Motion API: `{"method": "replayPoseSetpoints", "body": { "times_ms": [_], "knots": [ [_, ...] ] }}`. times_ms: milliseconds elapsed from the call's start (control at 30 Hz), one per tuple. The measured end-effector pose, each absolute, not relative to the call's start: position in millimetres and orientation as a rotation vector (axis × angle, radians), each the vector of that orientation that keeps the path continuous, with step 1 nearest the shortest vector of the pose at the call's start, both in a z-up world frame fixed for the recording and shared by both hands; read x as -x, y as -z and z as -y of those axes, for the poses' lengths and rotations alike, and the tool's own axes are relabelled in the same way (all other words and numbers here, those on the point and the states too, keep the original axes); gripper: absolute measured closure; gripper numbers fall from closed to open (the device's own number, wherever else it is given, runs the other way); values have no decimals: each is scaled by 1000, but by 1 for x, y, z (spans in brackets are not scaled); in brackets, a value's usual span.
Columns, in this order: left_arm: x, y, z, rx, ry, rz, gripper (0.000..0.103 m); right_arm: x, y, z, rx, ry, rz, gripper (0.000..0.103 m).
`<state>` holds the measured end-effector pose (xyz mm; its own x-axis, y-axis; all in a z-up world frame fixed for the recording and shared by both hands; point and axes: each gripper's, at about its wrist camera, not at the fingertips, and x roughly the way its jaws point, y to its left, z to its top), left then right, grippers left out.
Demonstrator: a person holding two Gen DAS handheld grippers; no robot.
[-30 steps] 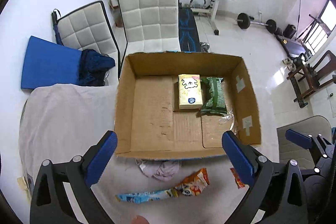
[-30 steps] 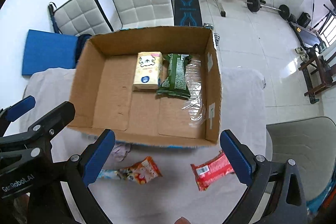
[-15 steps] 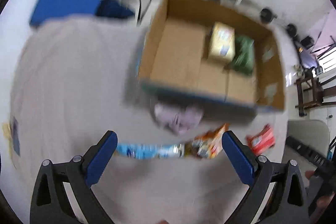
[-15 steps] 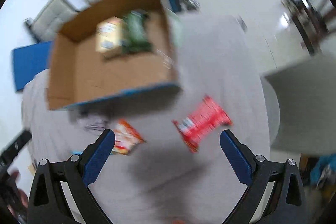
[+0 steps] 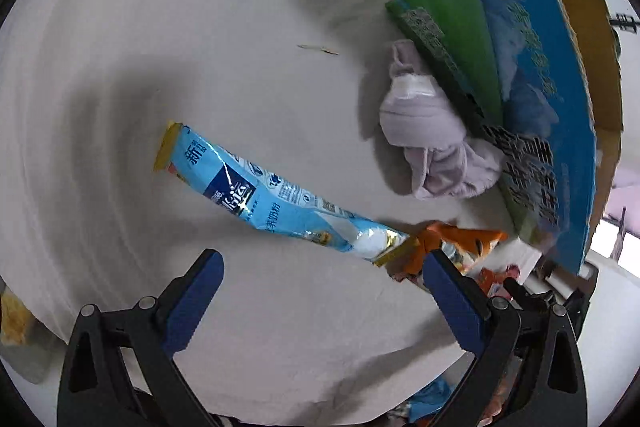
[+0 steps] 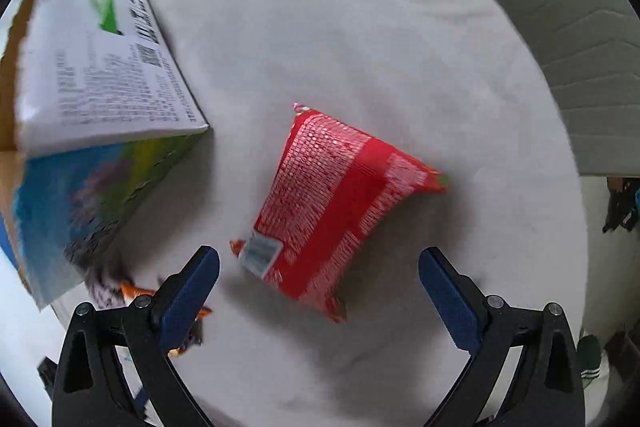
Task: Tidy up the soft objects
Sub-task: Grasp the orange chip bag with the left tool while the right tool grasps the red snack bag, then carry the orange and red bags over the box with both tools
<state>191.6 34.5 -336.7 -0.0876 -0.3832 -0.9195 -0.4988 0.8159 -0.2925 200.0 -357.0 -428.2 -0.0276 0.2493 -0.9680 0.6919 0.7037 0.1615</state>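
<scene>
Care matters most on the descent: the right gripper (image 6: 319, 277) should come straight down and pinch the red packet (image 6: 338, 205) across its puffed middle, not its crimped end, I judge. Its fingers are spread wide with nothing between them; the packet lies on the counter (image 6: 360, 27) at frame centre, just above the gap. The left gripper (image 5: 322, 279), equally spread, hovers below the blue sachet (image 5: 276, 193), beside the cardboard box (image 5: 532, 99).

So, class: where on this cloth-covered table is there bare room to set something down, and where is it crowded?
Free: cloth left of the blue sachet, and beyond the red packet toward the grey chair. Crowded: along the box, where the lilac cloth bundle and orange packet lie.
</scene>
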Motion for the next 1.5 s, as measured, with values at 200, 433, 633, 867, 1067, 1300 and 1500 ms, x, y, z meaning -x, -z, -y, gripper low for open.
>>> {"method": "replayPoseSetpoints", "body": {
  "times_ms": [200,433,633,867,1067,1300,1500],
  "knots": [
    [-207,310,29,372,60,-1648,1,-216,442,345,-729,395,-1652,28],
    [-206,291,132,-181,301,-1551,1,-208,438,323,-511,263,-1754,35],
    [-204,333,183,-509,375,-1566,1,-194,435,322,-478,212,-1783,35],
    [-208,360,198,-544,389,-1600,58,-194,433,322,-450,206,-1784,37],
    [-205,348,164,-288,337,-1635,63,-184,427,293,-407,172,-1775,43],
    [-190,326,125,-42,273,-1650,63,-172,403,294,-399,94,-1739,46],
    [-187,281,89,39,266,-1585,63,-172,360,277,-334,16,-1682,49]
  ]
}}
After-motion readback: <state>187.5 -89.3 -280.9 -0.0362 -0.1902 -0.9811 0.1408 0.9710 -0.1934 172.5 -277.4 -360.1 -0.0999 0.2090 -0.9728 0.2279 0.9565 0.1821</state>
